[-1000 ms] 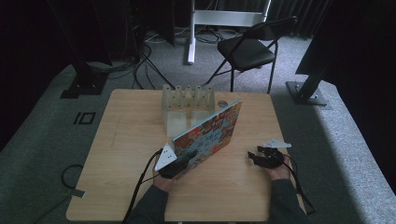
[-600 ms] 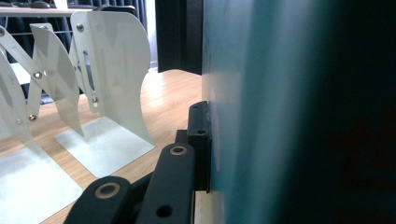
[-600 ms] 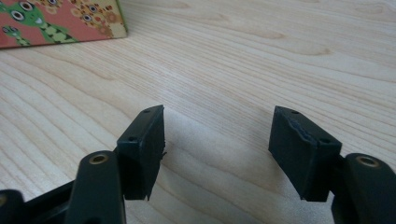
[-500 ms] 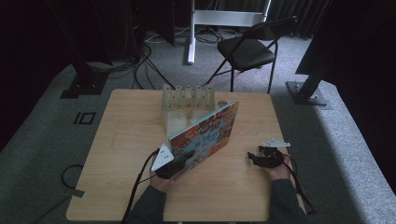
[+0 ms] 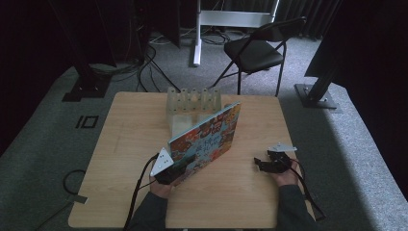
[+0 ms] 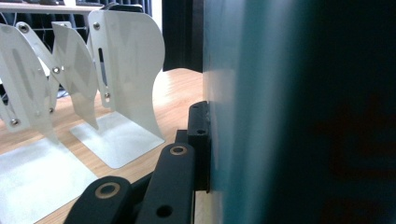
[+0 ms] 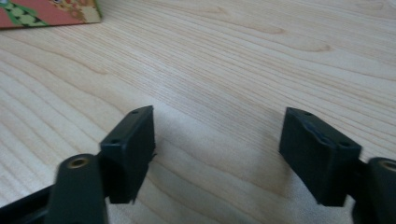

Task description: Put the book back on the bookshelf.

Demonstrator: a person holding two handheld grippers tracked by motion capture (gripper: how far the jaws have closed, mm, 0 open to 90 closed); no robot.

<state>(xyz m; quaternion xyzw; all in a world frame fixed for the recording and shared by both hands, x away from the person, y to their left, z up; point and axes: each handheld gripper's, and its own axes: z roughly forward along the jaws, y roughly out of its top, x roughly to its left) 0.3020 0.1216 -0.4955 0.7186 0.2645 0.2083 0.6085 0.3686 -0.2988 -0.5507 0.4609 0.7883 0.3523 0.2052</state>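
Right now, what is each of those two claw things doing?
Left gripper: shut on the book, which stands tilted on the table.
Right gripper: open, nothing between its jaws, which have just been opening.

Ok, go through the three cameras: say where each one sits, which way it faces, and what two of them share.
High view: above the person's side, facing forward and down on the table; forearms, both grippers.
Left gripper view: on the left gripper, facing along the clamped book toward the white rack.
Right gripper view: on the right gripper, facing bare tabletop, jaws apart.
Shared: the colourful book shows in all.
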